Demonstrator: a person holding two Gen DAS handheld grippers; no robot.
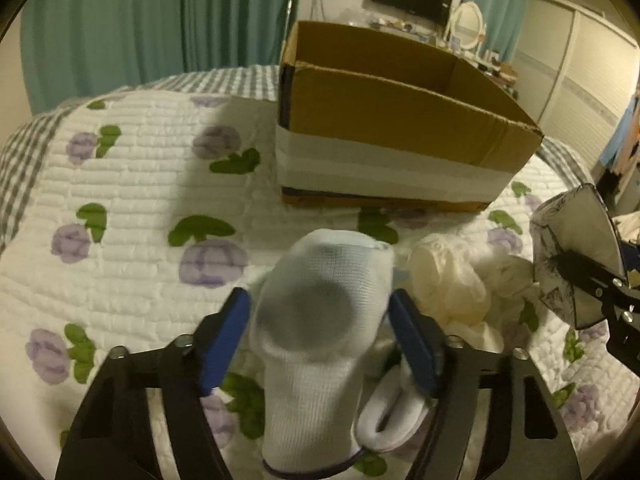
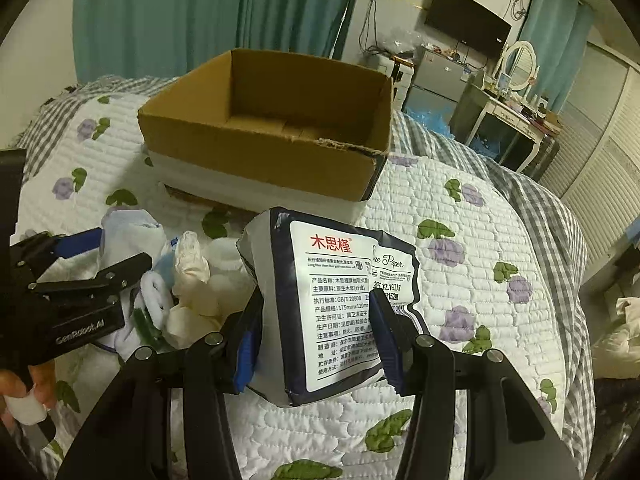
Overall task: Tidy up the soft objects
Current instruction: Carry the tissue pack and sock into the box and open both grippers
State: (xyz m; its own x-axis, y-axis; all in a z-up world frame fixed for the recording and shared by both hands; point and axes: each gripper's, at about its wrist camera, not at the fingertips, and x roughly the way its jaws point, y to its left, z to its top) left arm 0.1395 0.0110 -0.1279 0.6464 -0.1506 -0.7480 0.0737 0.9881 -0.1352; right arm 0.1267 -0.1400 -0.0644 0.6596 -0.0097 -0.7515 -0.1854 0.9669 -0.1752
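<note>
My left gripper (image 1: 320,332) is shut on a white sock (image 1: 320,320) and holds it above the bed; it also shows in the right wrist view (image 2: 92,256). My right gripper (image 2: 316,328) is shut on a tissue pack (image 2: 332,304) with a white label, seen at the right edge of the left wrist view (image 1: 576,256). An open cardboard box (image 1: 400,128) stands on the bed beyond both grippers, and its inside looks empty in the right wrist view (image 2: 280,120). Cream gloves (image 1: 448,284) and another white sock (image 1: 392,412) lie on the quilt between the grippers.
The bed has a white quilt (image 1: 140,208) with purple flowers and a grey checked border. Teal curtains (image 1: 140,20) hang behind. A dresser with a mirror (image 2: 516,60) and a wall TV (image 2: 468,20) stand at the far right.
</note>
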